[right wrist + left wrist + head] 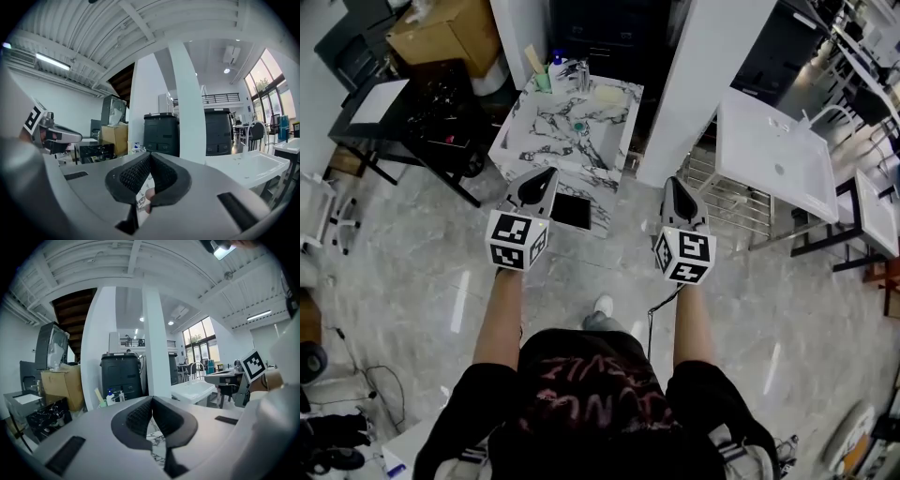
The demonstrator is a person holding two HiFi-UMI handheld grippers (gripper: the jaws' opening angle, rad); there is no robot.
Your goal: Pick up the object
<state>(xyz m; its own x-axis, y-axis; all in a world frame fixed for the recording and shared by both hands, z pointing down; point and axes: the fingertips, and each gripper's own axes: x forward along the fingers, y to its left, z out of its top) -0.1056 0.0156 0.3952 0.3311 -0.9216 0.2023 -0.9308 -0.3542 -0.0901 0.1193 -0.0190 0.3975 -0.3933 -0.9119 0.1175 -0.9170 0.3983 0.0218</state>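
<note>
A marble-topped table stands ahead of me, and neither gripper reaches it. On it lie a small green thing, a yellow pad, a green cup, a blue-capped bottle and a black square slab at the near edge. My left gripper is held in the air just short of that edge, its jaws shut with nothing between them. Level with it to the right, my right gripper hangs over the floor, also shut and empty. The left gripper points at the bottle.
A white pillar rises right of the marble table. A white sink table stands at the right, a black table and a cardboard box at the left. Grey marble floor lies under both grippers.
</note>
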